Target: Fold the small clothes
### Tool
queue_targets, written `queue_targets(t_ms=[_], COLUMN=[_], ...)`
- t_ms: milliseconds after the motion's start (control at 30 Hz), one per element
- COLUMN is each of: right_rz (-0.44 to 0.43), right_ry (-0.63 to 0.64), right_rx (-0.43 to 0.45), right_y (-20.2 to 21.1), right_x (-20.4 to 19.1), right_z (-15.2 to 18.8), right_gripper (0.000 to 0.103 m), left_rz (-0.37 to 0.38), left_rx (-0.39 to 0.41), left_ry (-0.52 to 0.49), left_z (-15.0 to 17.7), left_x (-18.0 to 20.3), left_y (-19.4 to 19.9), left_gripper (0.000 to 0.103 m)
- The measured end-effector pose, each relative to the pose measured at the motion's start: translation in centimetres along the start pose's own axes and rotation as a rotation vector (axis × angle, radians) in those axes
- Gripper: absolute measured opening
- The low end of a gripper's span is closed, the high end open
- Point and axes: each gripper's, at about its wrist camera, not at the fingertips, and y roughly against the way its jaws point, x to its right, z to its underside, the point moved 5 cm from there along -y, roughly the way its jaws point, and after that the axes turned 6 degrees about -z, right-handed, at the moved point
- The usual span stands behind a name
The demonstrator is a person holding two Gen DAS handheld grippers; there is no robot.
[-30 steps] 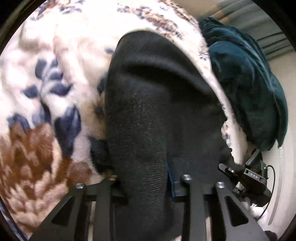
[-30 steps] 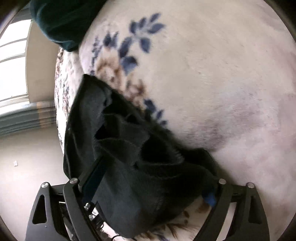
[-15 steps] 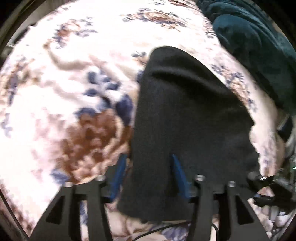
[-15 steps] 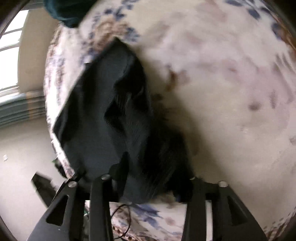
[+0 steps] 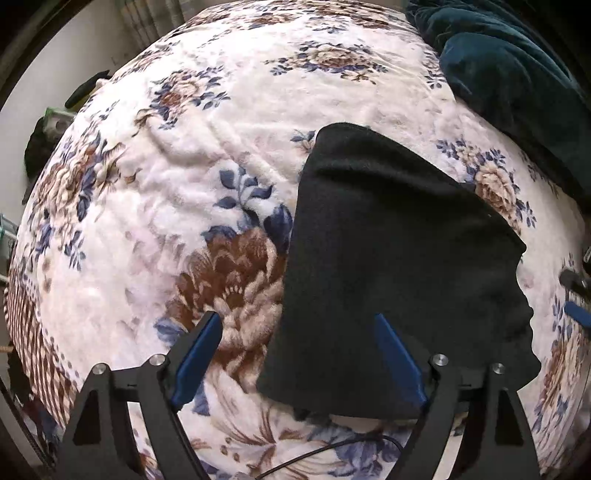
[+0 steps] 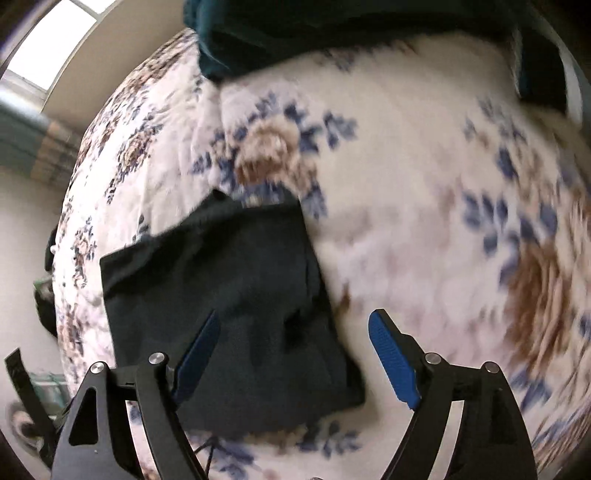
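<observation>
A small black garment [image 5: 399,266] lies folded flat on a floral blanket [image 5: 155,206]. My left gripper [image 5: 295,332] is open and empty, raised above the garment's near left edge. In the right wrist view the garment [image 6: 229,302] lies at lower left, blurred by motion. My right gripper [image 6: 291,332] is open and empty above the garment's near right corner. Neither gripper touches the cloth.
A dark teal blanket [image 5: 517,85] is heaped at the far right of the bed, and it also shows at the top of the right wrist view [image 6: 332,29]. A black cable [image 5: 332,450] runs along the near edge. The bed edge and floor lie to the left [image 6: 22,229].
Both grippers let go of the black garment and opened. Both pulled back and up from it. The garment now lies flat on the blanket.
</observation>
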Motion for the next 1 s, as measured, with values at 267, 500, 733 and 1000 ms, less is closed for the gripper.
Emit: queue_targets(t_ms=[267,500,733,1000], right_rz=[-0.041,-0.134,-0.132,-0.12], right_ry=[0.047,0.125,0.268,0.302], right_rx=[-0.129,-0.202,-0.101,-0.036], right_y=[-8.1,-13.8,-10.9,-9.4], right_x=[0.8,0.0,-3.9,-7.2], right_z=[-5.2,-6.4,-7.1,-10.7], right_gripper=[0.085,0.079,0.015,0.015], left_rz=[0.02,-0.064,-0.072,-0.064], left_rx=[-0.003,-0.128,-0.191,-0.201], left_ry=[0.137,0.269,0.382,0.399], left_z=[2.6,9.8,12.6,12.6], left_x=[-1.0,-3.1,-5.4,-5.1], left_y=[0.5,-2.7,-6.9,-9.7], left_gripper=[0.084,0.084,0.084,0.103])
